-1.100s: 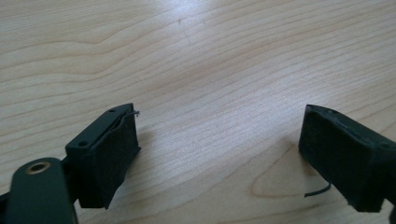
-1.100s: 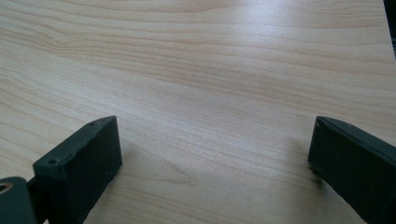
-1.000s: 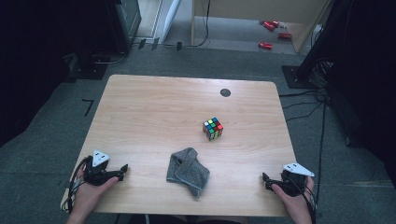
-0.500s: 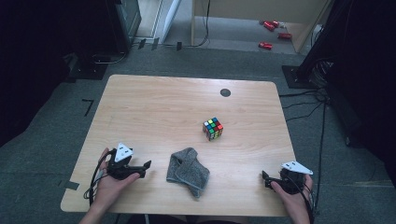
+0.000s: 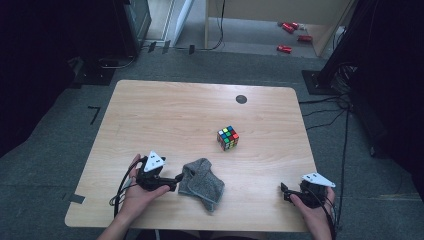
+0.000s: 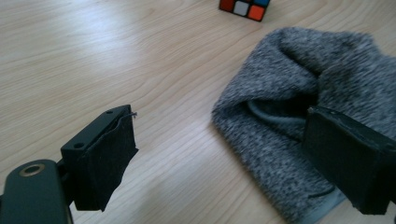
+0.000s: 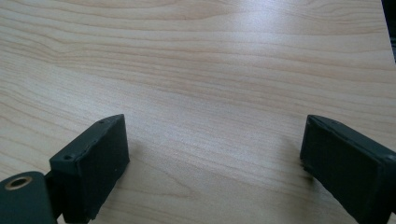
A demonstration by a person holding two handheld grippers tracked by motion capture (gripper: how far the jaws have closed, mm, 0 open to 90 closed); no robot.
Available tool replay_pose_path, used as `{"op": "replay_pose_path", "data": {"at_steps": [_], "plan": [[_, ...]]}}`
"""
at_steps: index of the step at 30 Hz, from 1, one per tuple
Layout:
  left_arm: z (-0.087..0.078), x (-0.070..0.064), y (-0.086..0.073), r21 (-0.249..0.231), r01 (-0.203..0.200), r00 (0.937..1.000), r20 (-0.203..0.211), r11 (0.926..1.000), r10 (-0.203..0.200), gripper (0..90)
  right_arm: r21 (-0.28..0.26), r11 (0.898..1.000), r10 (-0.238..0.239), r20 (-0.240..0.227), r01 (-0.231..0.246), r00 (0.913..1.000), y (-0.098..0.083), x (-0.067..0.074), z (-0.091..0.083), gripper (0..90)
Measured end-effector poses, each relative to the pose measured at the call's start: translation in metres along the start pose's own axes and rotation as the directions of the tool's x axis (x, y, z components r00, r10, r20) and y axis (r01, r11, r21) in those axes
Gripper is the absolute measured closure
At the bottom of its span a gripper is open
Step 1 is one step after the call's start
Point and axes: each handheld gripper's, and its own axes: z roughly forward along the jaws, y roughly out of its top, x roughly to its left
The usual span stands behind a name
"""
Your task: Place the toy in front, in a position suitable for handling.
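Observation:
A crumpled grey cloth (image 5: pixel 202 182) lies on the wooden table (image 5: pixel 175 115) near its front edge. In the left gripper view the cloth (image 6: pixel 299 93) shows a folded edge. My left gripper (image 5: pixel 177 179) is at the cloth's left side and open (image 6: pixel 219 154). One jaw is over bare wood, the other over the cloth, and neither pad presses on it. A colourful puzzle cube (image 5: pixel 228 138) stands behind the cloth, and its lower edge (image 6: pixel 245 7) shows ahead of the left jaws. My right gripper (image 5: pixel 284 192) rests at the front right, open (image 7: pixel 215 154) over bare wood. Its jaws have just closed a little, with nothing between them.
A small black round mark (image 5: pixel 241 99) sits near the table's far edge. Cables and dark stands (image 5: pixel 345 75) crowd the floor on the right. Red items (image 5: pixel 290 30) lie on the floor far behind.
The left hand has carried its gripper rightward from the table's front-left corner up to the cloth's left edge. The right gripper, cloth and cube have stayed put.

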Motion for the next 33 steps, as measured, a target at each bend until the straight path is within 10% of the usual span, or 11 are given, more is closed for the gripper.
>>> {"op": "replay_pose_path", "data": {"at_steps": [16, 33], "plan": [[0.026, -0.045, 0.015, 0.009, -0.072, 0.9932, 0.093, 0.9974, 0.071, 8.3, -0.005, 1.000, 0.003, 0.001, -0.003, 1.0000, -0.001, 0.000, 0.000, 7.5], [0.045, -0.044, 0.002, 0.063, -0.083, 0.9903, 0.117, 0.9946, 0.075, 14.9, -0.006, 1.000, 0.004, 0.002, -0.004, 1.0000, -0.001, 0.000, 0.000, 7.4]]}}
